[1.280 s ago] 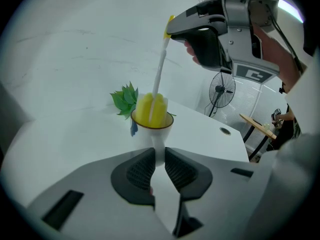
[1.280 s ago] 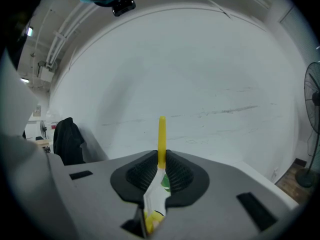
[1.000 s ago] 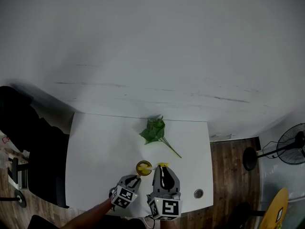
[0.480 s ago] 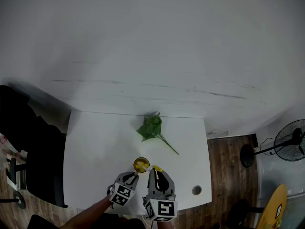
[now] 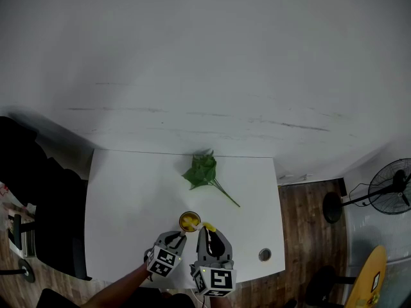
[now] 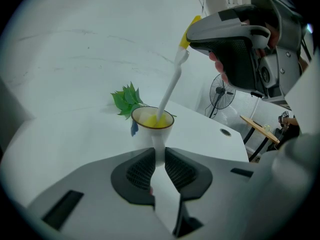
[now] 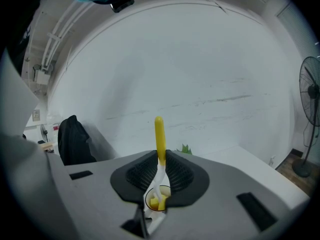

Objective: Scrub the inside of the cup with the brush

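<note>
Cup [image 6: 152, 126] in left tool [image 6: 159, 155], brush [image 6: 169, 88] inside

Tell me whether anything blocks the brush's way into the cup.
Nothing visible does. The brush held by the right gripper already has its yellow head inside the cup, which the left gripper grips. The leafy sprig lies behind the cup, out of the way.

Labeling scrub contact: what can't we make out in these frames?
- Tip of brush inside cup: left gripper view, cup wall hides it.
- Cup body: right gripper view, right gripper covers all but the mouth.
- Cup and brush: head view, too small for detail.
- Which cup part the left gripper clamps: its jaws hide it.
</note>
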Demonstrator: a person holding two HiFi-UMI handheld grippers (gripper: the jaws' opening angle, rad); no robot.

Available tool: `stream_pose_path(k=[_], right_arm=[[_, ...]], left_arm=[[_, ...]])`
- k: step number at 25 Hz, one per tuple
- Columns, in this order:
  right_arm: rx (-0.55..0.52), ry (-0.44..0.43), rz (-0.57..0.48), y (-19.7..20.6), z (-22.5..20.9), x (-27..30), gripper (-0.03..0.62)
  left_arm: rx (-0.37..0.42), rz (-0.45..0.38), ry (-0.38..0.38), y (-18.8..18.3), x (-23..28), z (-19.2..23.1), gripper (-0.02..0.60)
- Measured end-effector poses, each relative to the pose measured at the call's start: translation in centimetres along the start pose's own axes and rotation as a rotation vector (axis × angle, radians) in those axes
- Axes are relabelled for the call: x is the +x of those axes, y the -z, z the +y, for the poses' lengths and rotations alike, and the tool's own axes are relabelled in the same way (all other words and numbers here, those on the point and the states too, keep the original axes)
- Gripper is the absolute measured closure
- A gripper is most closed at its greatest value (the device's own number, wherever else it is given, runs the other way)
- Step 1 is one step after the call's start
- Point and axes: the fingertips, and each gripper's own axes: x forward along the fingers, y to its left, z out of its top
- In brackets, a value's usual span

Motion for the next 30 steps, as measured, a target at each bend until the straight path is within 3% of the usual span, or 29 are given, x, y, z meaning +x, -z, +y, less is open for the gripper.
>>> stream_pose_path(k=[15, 25, 30], right_arm=[[-0.026, 0.006, 0.009, -0.6, 0.4, -0.1, 0.530], [-0.043, 0.010, -0.044, -3.0, 0.7, -1.4, 0.531], [-0.053, 0.016, -0.063, -3.7, 0.8, -2.2, 0.531]], left_arm=[[-0.007, -0.002, -0.003, 0.0, 0.0, 0.0, 0.508], [-0.022, 0.021, -0.003, 0.0, -0.2, -0.1, 0.507], [-0.037, 0.009, 0.024, 0.0, -0.7, -0.6, 0.383]])
